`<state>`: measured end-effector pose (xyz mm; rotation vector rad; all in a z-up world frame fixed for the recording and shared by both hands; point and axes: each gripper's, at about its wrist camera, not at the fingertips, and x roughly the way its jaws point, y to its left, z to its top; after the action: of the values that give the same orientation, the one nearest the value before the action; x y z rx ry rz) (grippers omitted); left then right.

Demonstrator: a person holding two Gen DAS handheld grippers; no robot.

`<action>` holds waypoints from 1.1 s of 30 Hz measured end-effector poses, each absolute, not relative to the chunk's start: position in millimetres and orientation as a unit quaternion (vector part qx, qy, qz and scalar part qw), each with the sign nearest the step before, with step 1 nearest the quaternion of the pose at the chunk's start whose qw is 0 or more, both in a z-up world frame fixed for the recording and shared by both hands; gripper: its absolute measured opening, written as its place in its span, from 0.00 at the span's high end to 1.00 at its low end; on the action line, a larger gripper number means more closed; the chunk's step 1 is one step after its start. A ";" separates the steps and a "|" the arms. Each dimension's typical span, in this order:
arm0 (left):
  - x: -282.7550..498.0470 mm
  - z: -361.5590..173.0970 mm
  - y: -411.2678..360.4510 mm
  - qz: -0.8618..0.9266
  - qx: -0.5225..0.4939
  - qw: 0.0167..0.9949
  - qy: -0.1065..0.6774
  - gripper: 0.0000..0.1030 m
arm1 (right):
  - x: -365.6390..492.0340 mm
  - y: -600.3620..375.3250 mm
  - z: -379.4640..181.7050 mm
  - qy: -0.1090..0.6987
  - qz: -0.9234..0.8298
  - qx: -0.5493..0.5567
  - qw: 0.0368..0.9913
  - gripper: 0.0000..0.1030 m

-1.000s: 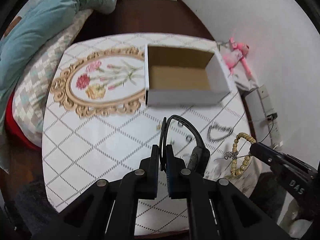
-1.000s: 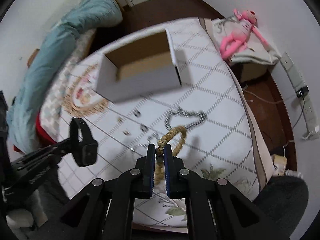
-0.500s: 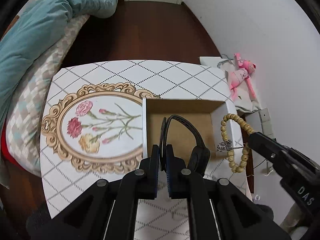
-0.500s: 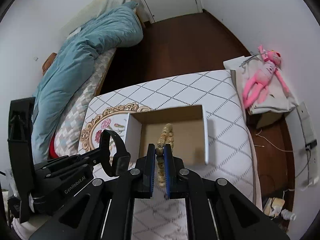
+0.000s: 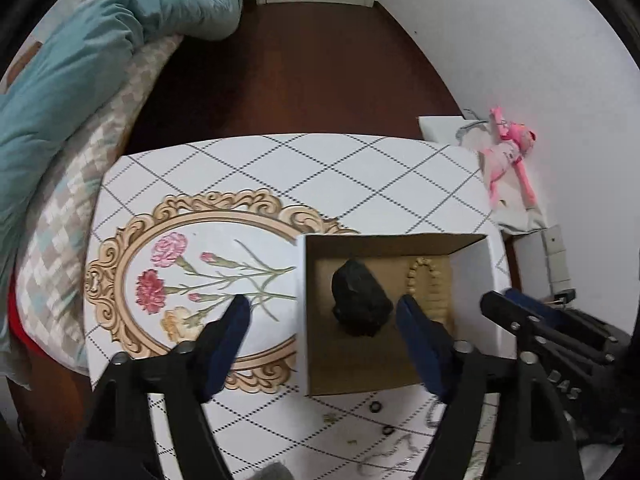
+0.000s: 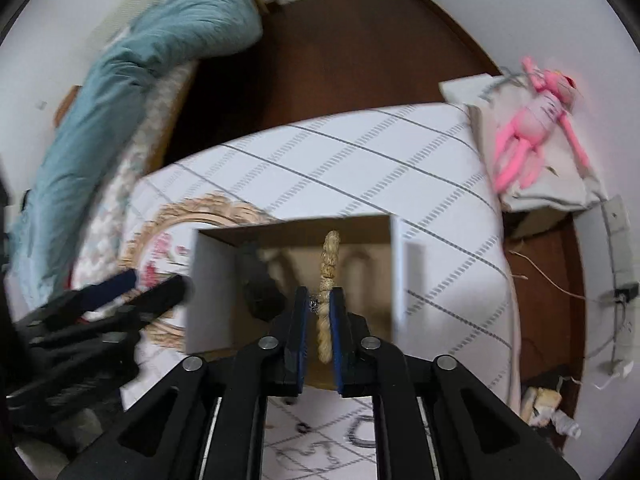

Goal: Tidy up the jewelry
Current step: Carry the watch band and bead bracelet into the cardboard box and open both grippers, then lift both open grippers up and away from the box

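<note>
- Beaded bracelet [image 6: 329, 280], tan beads, hung between the fingers of the right hand-held gripper [image 6: 319, 312]; the pads were close together with the strand in the gap, though whether they actually pressed on the beads could not be told
- Left wrist view showed the same bracelet [image 5: 429, 288] against the right side of the box floor, blurred
- Black watch [image 5: 360, 304] lay in a clump on the floor of the cardboard box [image 5: 472, 280], left of the bracelet and not touching it; in the right wrist view the watch [image 6: 260, 292] was a dark smear near the left wall
- Left hand-held gripper [image 5: 322, 312] stood wide apart and held nothing; one finger was over the floral print, the other over the box interior near the watch
- Box [image 6: 208, 280] was open at the top, white outside and brown inside, sitting on the tabletop [image 5: 360, 176] beside the gold oval frame with carnations [image 5: 192, 272]
- Small rings [image 5: 376, 406] and a thin chain [image 5: 384, 452] lay loose on the tabletop in front of the box, detail too blurred to sort further
- Teal duvet [image 5: 100, 40] lay on the bed to the left; a pink plush toy [image 6: 532, 120] rested on a grey cushion to the right, well apart from the box
</note>
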<state>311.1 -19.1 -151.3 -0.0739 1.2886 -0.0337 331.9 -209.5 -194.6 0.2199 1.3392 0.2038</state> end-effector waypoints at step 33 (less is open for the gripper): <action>242.9 -127.8 -18.3 0.031 -0.007 0.843 0.538 0.00 | 253.3 -216.3 -154.1 0.527 -0.038 -0.049 0.848 0.00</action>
<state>242.9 -18.3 -127.8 -0.0158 1.1352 0.0646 253.3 -216.3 -154.1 -0.1023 1.1112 -0.0810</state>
